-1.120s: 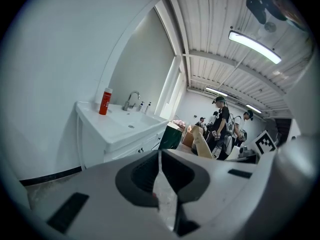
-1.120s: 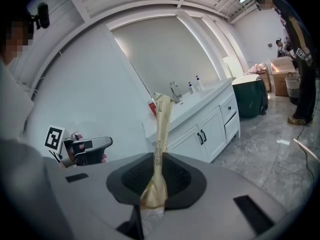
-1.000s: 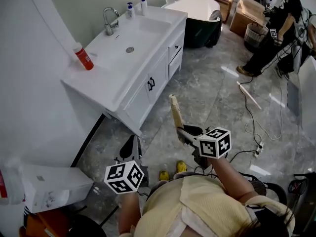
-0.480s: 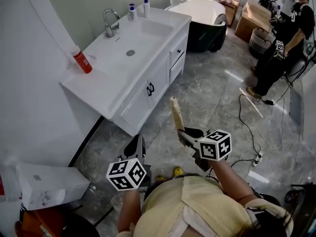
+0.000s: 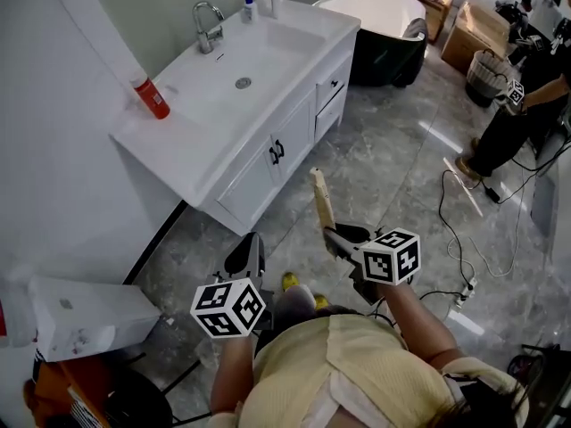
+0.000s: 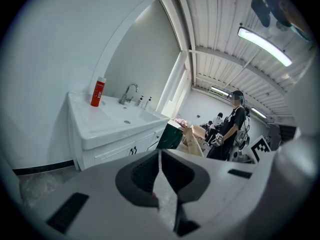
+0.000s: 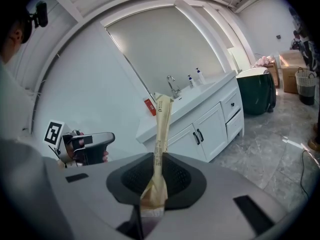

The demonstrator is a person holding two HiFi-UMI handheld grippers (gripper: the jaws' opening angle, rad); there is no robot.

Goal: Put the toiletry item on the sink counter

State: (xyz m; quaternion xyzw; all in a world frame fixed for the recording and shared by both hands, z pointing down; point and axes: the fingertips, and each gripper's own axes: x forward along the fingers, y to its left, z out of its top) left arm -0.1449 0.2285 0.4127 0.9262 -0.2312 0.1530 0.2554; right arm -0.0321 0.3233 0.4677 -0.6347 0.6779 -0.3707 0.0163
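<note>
Packet (image 5: 319, 199) in right gripper (image 5: 332, 234), not yet at sink counter (image 5: 192, 154)

Head view: The right gripper pinches the lower end of a long, flat tan packet. The packet stands nearly upright over the grey floor (image 5: 393, 176), well apart from the white counter up and to the left. The left gripper (image 5: 245, 257) is low beside the person's body and carries nothing. A red bottle (image 5: 152, 98) stands on the near-left part of the counter, and a faucet (image 5: 207, 25) is at the back. My read is that the step is the carry. To do it well, close in on the vanity front, bring the packet over the rim, and aim for the bare flat strip beside the basin (image 5: 234, 74), clear of the bottle. Lower the packet until it lies on the top before letting go. It is tall and thin, so it likely flops if dropped on end.

Left gripper view: The jaws are pressed together with nothing between them. The counter (image 6: 95, 126) and bottle (image 6: 98, 92) are ahead on the left.

Right gripper view: The jaws are clamped on the packet (image 7: 161, 129) low down. Its bottom is crumpled and wider, and it narrows into a flat strip with small dark print down one face, too small to read. The top edge looks folded or torn. It seems to be light paper or soft film, so the hold is probably secure but the packet may bend.
</note>
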